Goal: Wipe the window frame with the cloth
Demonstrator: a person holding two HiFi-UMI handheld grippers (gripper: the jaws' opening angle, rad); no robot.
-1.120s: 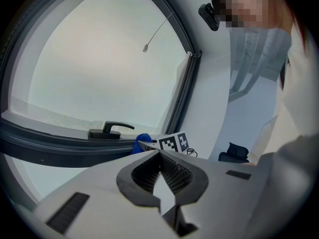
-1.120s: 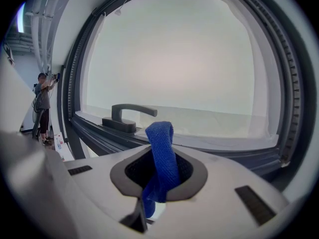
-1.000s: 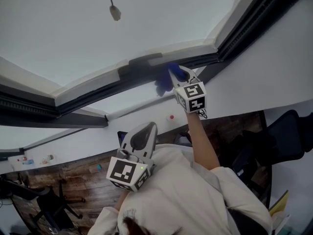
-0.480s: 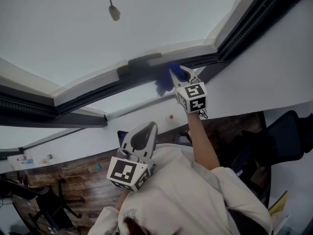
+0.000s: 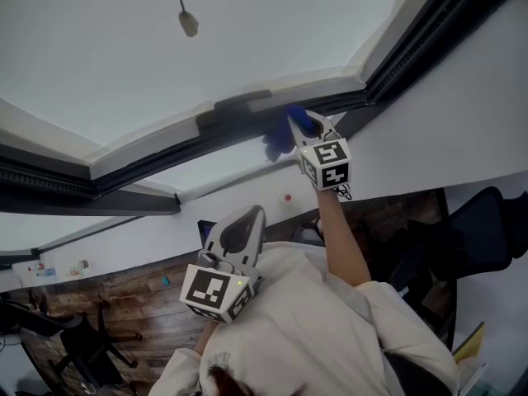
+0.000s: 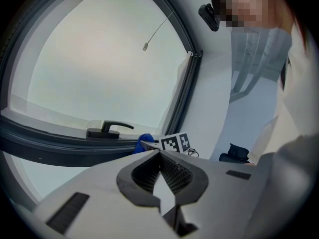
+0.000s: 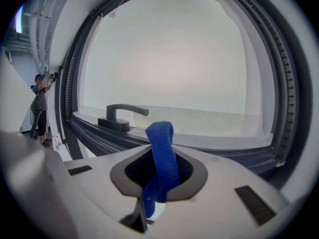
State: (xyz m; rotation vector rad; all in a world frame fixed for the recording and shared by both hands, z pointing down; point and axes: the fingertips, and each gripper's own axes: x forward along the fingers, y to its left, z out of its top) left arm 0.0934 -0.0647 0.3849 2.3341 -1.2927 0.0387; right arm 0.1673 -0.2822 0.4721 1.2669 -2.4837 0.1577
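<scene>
Person in a pale top works at a large window. Left gripper (image 6: 159, 152) hangs low by the chest, its jaws pressed together with nothing between them. Above it, a dark window handle (image 5: 235, 106) sits on the window frame (image 5: 157, 157). Just right of the handle, a blue cloth (image 5: 276, 143) meets the frame's dark rail, pinched in the jaws of the raised right gripper (image 5: 304, 124), a folded strip standing up out of them.
</scene>
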